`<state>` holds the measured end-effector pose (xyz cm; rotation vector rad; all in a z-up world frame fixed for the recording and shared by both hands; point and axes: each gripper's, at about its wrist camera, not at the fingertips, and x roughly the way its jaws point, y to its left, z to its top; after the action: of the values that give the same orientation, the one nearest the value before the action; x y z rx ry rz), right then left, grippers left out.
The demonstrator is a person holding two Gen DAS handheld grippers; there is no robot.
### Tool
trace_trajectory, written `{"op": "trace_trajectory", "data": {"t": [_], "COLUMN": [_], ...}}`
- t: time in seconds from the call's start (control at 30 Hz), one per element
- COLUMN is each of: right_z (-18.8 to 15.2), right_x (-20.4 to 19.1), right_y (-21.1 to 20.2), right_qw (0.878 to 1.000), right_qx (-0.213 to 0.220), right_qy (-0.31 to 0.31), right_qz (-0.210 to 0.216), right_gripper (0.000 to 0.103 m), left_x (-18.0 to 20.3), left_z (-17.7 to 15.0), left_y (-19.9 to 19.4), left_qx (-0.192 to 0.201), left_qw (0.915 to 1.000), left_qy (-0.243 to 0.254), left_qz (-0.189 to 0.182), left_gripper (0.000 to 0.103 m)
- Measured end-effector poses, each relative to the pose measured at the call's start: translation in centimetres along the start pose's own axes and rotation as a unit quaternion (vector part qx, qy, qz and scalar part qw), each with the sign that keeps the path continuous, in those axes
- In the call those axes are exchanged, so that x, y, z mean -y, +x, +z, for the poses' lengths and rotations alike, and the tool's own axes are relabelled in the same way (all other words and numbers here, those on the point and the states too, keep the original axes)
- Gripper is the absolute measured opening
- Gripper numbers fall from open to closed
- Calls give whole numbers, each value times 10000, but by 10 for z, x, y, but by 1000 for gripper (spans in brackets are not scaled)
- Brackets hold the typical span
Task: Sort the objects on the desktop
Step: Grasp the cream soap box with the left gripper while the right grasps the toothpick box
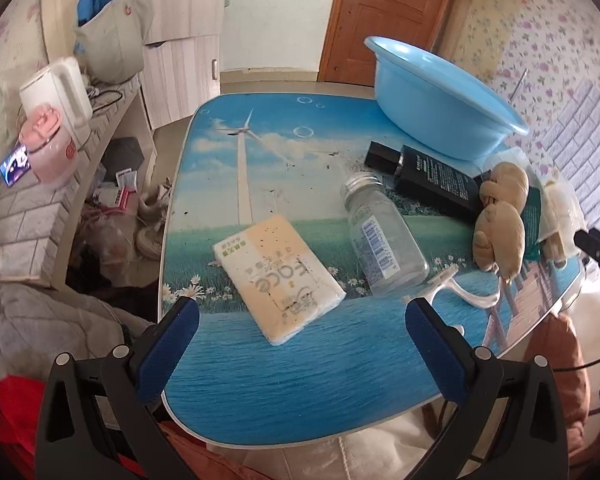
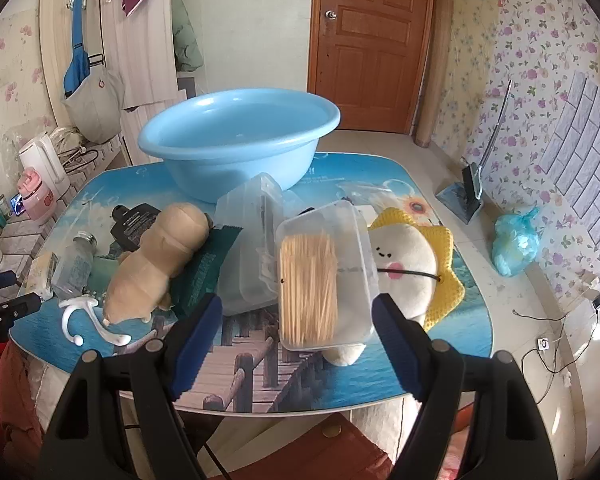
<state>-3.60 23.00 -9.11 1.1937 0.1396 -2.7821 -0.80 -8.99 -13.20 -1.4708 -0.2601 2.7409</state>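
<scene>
— Blue-padded fingers come first in both views: the right gripper [image 2: 298,332] hangs spread and empty, and dead ahead between its fingertips lies the clear toothpick box [image 2: 327,276], tilted, propped on the white-and-yellow plush [image 2: 412,272] just beyond to the right.

— So what worries you?

— That box rests on soft stuffing, not on the table [image 2: 260,380]. Close on it off-centre and I'd judge it skids or tips toward the near edge. To its left a second clear box [image 2: 248,248] leans against it; pulling one may drag the other.

— And the other hand?

— Left gripper [image 1: 302,330] is likewise spread, holding nothing. Straight ahead lies the tissue pack [image 1: 280,278]; ahead to the right, the glass bottle [image 1: 384,236] lies on its side, so a nudge could set it rolling. A white hook [image 1: 456,290] sits just off the right fingertip and could snag.

— Where does everything go?

— Probably the blue basin [image 1: 440,96], far ahead to the right, behind the black bottle [image 1: 428,176] and tan plush [image 1: 500,224].
</scene>
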Motion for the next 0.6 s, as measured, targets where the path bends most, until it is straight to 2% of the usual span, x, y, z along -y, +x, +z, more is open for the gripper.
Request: {"op": "trace_trajectory", "data": {"t": [0.33,0.37,0.4,0.43,0.5,0.6], "right_z": [-3,-4,-4,-5,-5,-7], "right_x": [10,10,9,9,9,9], "right_y": [-3,-4,-4,-4,-3,-1], "right_qw": [9999,9999,9999,9999,9999,9996], "right_qx": [5,1,-10,-22,-35,-38], "right_qy": [20,14,7,-5,-19,-73], "right_qz": [-112,-119,-129,-133,-151,-262], "right_gripper": [78,78,78,78,78,78], "left_x": [-5,-4,-3,-2,2,1], "left_z": [6,7,7,7,8,10], "left_y": [20,21,22,23,24,23], "left_qx": [-93,-101,-104,-117,-67,-66], "left_qw": [9994,9994,9995,9994,9989,9991], "left_qy": [-235,-233,-208,-161,-35,-15], "left_qz": [236,226,236,294,468,408], "left_gripper": [102,97,88,83,67,64]}}
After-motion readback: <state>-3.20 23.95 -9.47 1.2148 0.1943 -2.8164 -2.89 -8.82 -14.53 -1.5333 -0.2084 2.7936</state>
